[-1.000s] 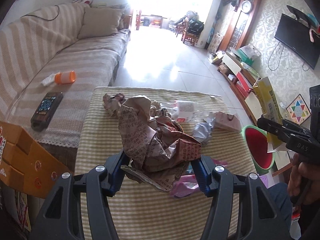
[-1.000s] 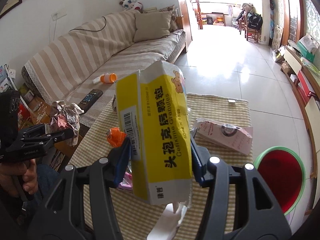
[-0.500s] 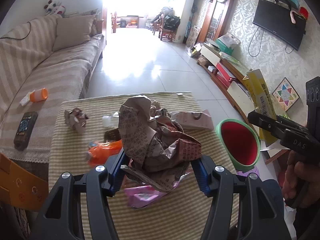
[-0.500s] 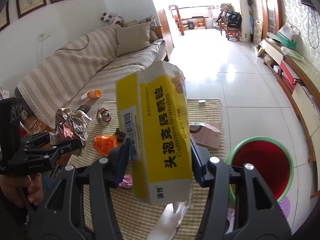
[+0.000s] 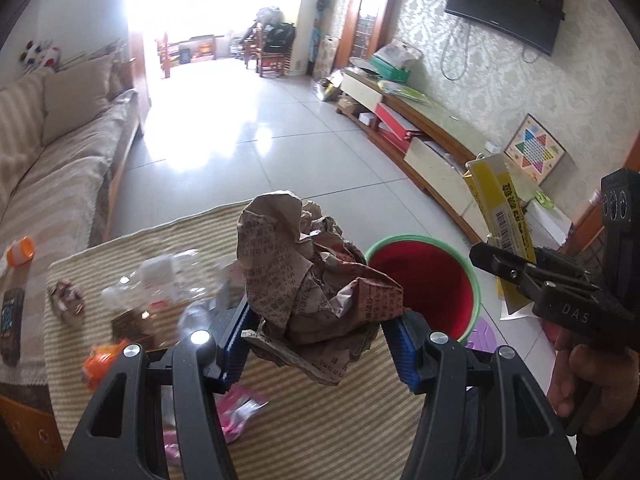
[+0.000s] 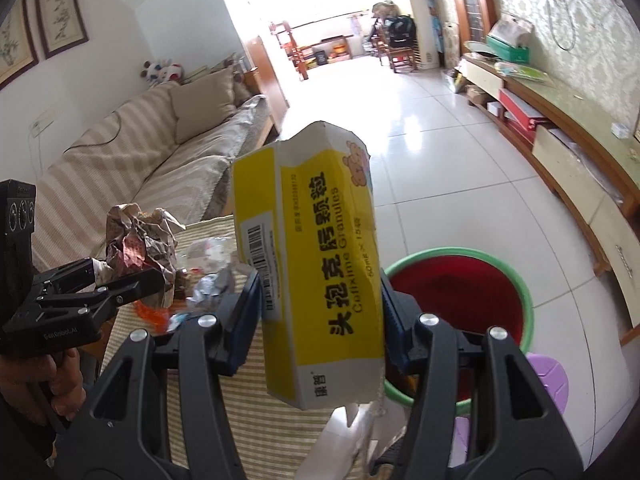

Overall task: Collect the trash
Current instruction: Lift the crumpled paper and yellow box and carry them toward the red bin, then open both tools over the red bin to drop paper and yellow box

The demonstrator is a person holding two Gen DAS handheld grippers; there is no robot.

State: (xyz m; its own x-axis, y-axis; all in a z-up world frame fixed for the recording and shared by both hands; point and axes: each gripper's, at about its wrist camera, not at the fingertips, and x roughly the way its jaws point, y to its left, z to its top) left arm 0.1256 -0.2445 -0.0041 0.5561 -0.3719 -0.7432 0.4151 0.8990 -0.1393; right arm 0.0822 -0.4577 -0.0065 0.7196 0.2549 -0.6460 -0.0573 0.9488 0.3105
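My left gripper is shut on a crumpled brown newspaper ball, held above the striped table close to the table's right edge. My right gripper is shut on a yellow and white medicine box, upright between its blue pads. A red bin with a green rim stands on the floor beside the table, just ahead of both grippers. From the left wrist view the right gripper and its yellow box hang to the right of the bin.
Loose trash lies on the table: a clear plastic bottle, an orange wrapper, a pink wrapper, foil. A striped sofa runs along the left, a low TV cabinet along the right wall. A purple stool stands by the bin.
Both grippers have swung to the right with their loads. The red bin, first at the frame's edge, now lies straight ahead and larger. The sofa and table trash slid left.
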